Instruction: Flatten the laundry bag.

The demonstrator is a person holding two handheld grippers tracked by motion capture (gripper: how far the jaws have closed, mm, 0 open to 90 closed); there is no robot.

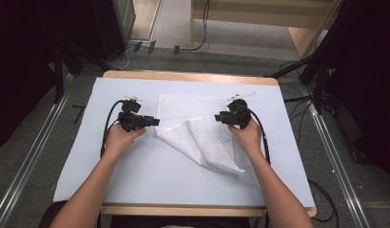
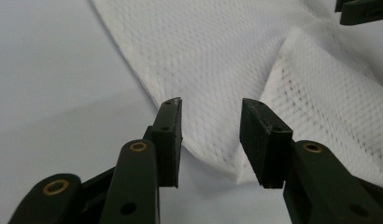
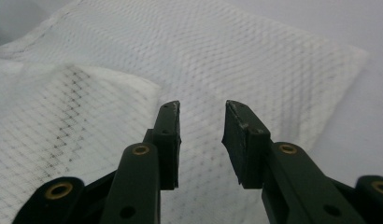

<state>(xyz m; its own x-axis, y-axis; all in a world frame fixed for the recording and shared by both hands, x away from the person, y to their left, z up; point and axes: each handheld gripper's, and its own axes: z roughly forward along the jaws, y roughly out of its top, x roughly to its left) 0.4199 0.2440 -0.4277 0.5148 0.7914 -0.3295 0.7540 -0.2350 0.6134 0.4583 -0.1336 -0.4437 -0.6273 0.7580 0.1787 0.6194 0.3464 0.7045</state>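
White cloth (image 1: 198,130) lies half folded on the table (image 1: 136,175). Left gripper (image 1: 155,122) and right gripper (image 1: 218,117) flank it, jaws apart, gripping nothing.

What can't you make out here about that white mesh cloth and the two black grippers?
- White mesh cloth: what lies beneath its folded-over flap, high view, hidden by the flap.
- Its far corners, left gripper view, cut off by the edge.
- Left gripper and right gripper: jaw gap too small in high view.
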